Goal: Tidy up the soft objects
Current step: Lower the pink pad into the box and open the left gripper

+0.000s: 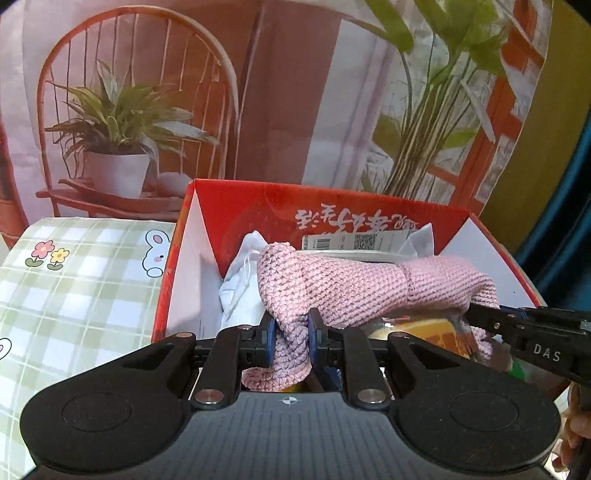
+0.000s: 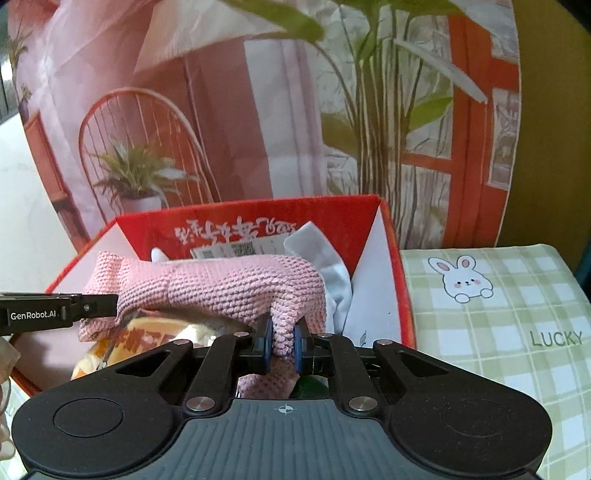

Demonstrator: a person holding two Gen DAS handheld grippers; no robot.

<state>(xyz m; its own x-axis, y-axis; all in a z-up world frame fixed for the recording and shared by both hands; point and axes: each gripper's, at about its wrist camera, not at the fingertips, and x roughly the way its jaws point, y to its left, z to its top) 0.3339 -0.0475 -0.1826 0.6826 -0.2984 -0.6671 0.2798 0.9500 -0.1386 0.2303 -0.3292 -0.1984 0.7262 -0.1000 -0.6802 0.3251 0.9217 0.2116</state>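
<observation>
Two hand-held grippers | left (image 1: pixel 290 341), right (image 2: pixel 281 341) | both clamp pink knitted cloth (image 1: pixel 369 284)

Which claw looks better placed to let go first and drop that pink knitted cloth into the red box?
Neither, probably. The left claw and right claw each pinch one end of the pink knitted cloth, stretched over the open red box.

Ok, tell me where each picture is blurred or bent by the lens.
Left wrist view: sharp on the pink knitted cloth and the red box; leaves on the backdrop at the top look smeared, and the frame edges curve. Right wrist view: the cloth is crisp, the checked cover bows outward, and the top of the backdrop is soft.
</observation>
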